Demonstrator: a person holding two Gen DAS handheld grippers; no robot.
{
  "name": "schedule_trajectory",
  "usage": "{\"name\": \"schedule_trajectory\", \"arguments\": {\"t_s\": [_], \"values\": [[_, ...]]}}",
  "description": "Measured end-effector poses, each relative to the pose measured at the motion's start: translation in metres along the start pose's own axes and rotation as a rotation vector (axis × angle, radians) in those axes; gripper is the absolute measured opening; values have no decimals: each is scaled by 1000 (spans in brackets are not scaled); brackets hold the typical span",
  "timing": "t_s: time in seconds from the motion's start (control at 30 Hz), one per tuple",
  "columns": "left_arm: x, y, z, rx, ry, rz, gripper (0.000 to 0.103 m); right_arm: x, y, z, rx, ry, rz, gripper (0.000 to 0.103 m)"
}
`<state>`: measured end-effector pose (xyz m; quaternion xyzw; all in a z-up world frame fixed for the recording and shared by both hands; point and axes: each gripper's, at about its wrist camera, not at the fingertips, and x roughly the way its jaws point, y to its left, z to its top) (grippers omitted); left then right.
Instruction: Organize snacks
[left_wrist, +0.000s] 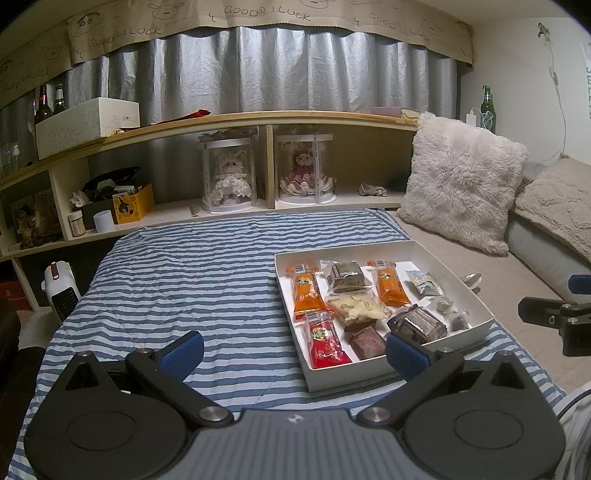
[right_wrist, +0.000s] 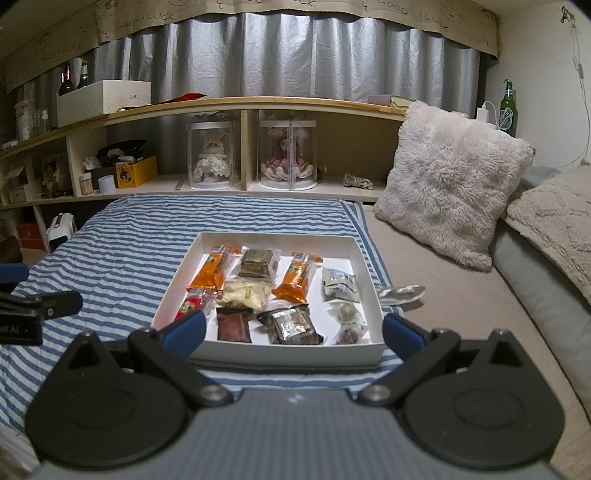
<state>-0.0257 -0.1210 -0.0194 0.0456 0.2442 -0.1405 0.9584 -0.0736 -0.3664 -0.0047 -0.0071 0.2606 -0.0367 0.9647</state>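
A shallow white box (left_wrist: 476, 295) (right_wrist: 295, 356) lies on the striped bedspread (left_wrist: 192, 280) and holds several wrapped snacks: two orange packs (left_wrist: 307, 291) (right_wrist: 295, 282), a red pack (left_wrist: 327, 339), brown squares (right_wrist: 233, 325), a cream pack (right_wrist: 245, 293). My left gripper (left_wrist: 293, 354) is open and empty, low over the bedspread at the box's near left corner. My right gripper (right_wrist: 291, 334) is open and empty, just in front of the box's near wall. A silver wrapper (right_wrist: 400, 293) lies outside the box to its right.
A fluffy pillow (right_wrist: 450, 184) and folded blankets (right_wrist: 554, 221) sit to the right on the beige mattress. A wooden shelf (right_wrist: 240, 107) with two boxed dolls, a yellow box and bottles runs along the back. A small white heater (left_wrist: 59, 291) stands at the left.
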Motion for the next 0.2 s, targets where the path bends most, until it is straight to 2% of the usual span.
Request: {"name": "schedule_trajectory", "arguments": {"t_s": [0.2], "values": [[-1, -1, 0, -4, -10, 25, 103, 0, 0, 0, 2, 0, 1, 102]]}}
